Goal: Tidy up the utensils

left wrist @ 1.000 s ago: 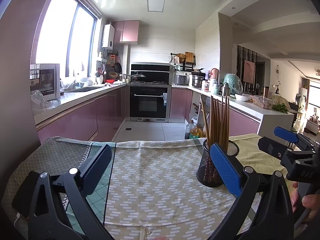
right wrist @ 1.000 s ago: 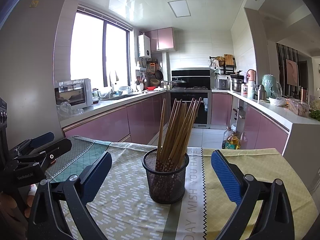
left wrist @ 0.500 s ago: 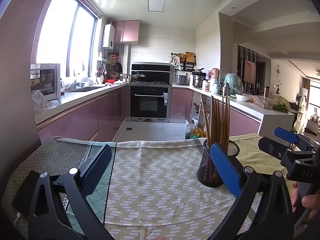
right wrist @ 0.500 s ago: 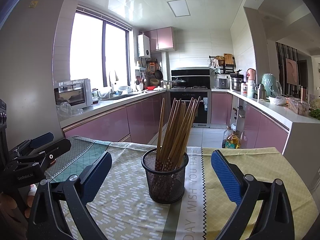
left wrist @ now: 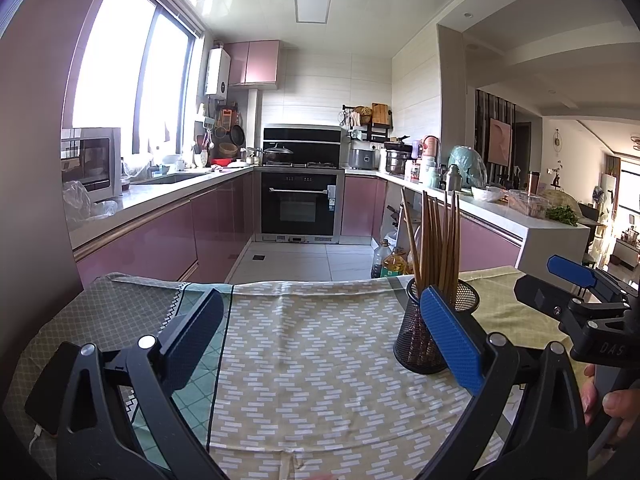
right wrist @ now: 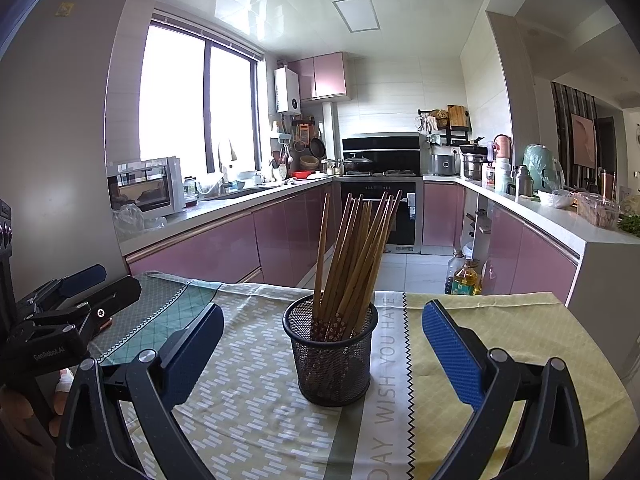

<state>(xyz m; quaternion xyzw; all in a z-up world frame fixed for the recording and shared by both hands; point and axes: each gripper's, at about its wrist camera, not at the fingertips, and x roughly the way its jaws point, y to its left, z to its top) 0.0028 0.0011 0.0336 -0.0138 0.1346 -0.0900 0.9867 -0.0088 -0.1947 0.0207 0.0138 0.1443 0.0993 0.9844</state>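
Observation:
A black mesh cup (right wrist: 334, 354) stands upright on the patterned tablecloth (right wrist: 248, 396), holding several wooden chopsticks (right wrist: 352, 256) that lean right. It sits just beyond my right gripper (right wrist: 320, 340), centred between its open, empty fingers. In the left wrist view the cup (left wrist: 418, 332) stands at the right, partly behind my blue right finger. My left gripper (left wrist: 320, 322) is open and empty over the cloth, left of the cup. The right gripper shows at that view's right edge (left wrist: 576, 288); the left gripper shows at the right wrist view's left edge (right wrist: 72, 292).
The table's far edge (left wrist: 304, 282) drops to the kitchen floor. Oil bottles (right wrist: 464, 276) stand on the floor past it. A phone (left wrist: 50, 392) lies at the cloth's near left. Pink cabinets and counters line both sides; an oven (left wrist: 300, 208) is at the back.

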